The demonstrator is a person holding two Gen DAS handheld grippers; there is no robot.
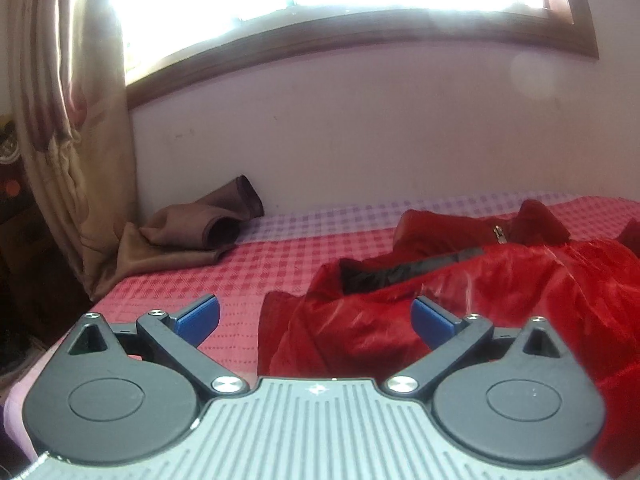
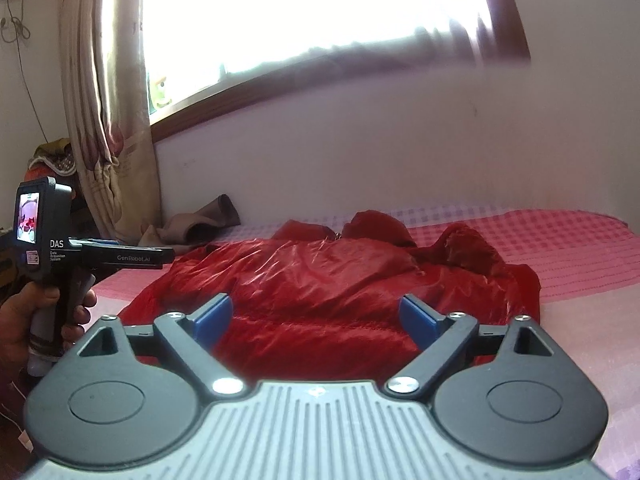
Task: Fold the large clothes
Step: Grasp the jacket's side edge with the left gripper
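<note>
A shiny red puffer jacket [image 2: 320,280] with a black lining [image 1: 400,272] lies on a red-and-pink checked bedspread [image 1: 272,256] that turns lilac check by the wall. A brown fleece garment [image 1: 192,232] sits beside beige floral curtains [image 1: 76,120]; the gripper pads [image 1: 198,318] are blue.

red jacket [image 1: 500,288] cut off at rt edge | window [image 2: 304,12] blown out, top cropped

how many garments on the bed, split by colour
red: 1, the jacket
brown: 1, the crumpled cloth near the curtain
total: 2
</note>
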